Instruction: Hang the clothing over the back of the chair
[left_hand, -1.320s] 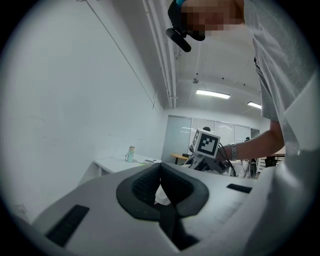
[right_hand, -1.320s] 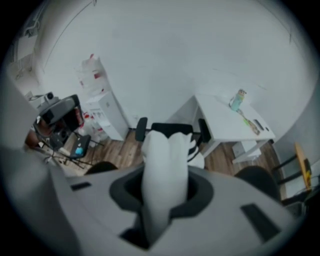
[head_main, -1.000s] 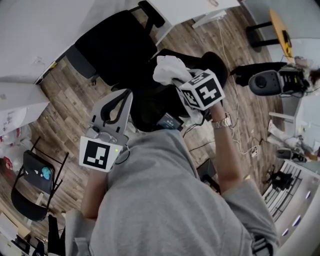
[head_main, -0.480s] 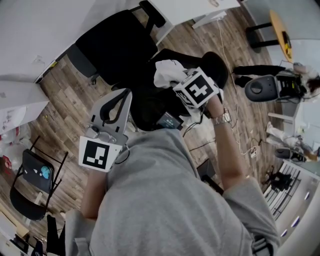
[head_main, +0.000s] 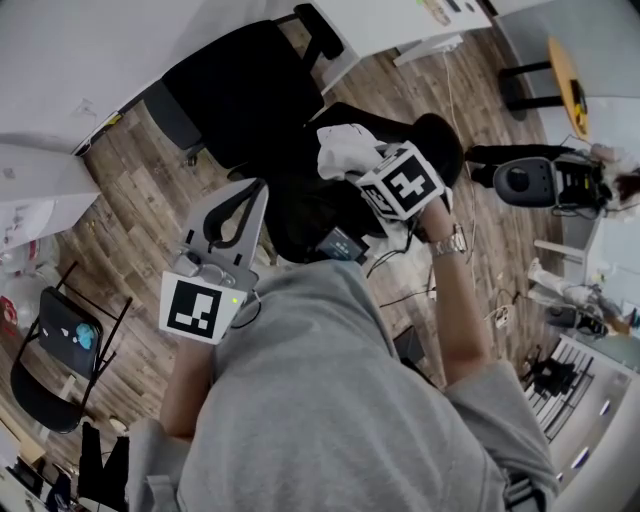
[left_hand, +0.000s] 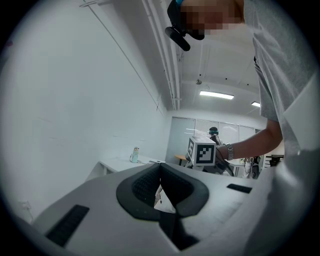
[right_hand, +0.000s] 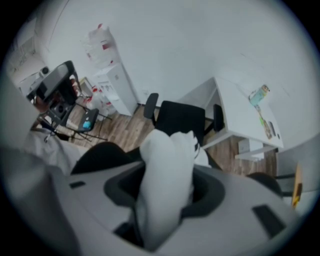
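Release step, I'd say. The right hand-held gripper (right_hand: 167, 172) points down over the black padded chair back (head_main: 305, 215). Its jaws have just been opening and now stand apart, with the bunched white fabric clothing (head_main: 343, 150) loose between them. The left hand-held gripper (left_hand: 160, 167) has its jaws together, empty, held aside. Next: lift the right clear, then check the cloth drapes over both sides.

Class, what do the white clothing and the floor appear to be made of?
The clothing looks like soft, matte white fabric, perhaps cotton: it bunches into rounded folds. The floor looks like wood or wood-look laminate with a dull brown finish: staggered planks with grain.
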